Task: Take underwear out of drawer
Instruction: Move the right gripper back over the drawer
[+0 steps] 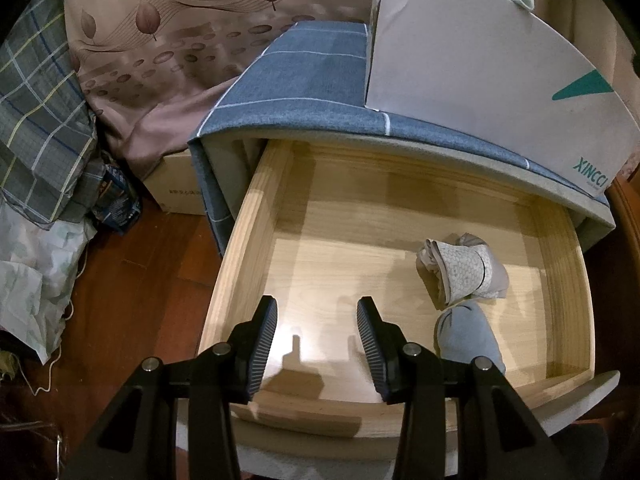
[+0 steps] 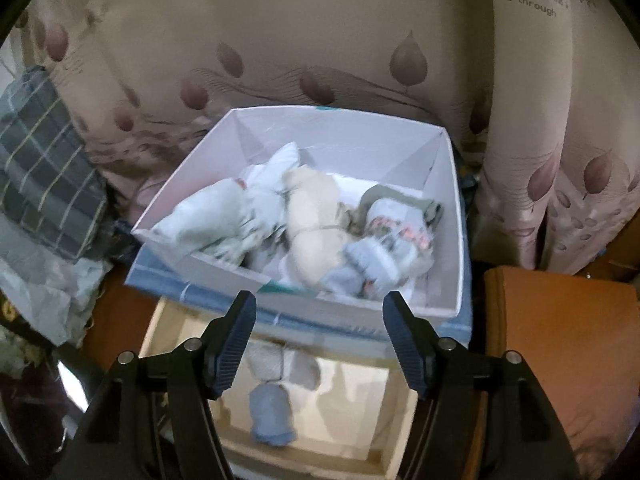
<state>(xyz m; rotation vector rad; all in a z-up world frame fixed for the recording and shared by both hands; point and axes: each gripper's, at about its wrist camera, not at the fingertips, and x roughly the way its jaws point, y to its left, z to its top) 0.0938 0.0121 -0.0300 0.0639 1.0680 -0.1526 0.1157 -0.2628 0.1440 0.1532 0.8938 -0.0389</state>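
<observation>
Two rolled underwear pieces (image 1: pixel 464 276) remain in the drawer (image 1: pixel 248 216); both grippers, left (image 1: pixel 316 344) and right (image 2: pixel 320 340), gape wide, empty. Next: descend, pinch one.

Pale wood grain is being shown by the drawer (image 1: pixel 256 216); ahead of the left gripper's black fingers (image 1: pixel 264 344), a grey-and-white honeycomb-printed bundle (image 1: pixel 464 272) and a plain light-blue bundle (image 1: pixel 468 336) are being displayed. Blue cloth with white grid lines (image 1: pixel 304 80) is being seen beyond, and a white box with teal lettering (image 1: pixel 480 76), against beige leaf-patterned curtain (image 2: pixel 320 40)
</observation>
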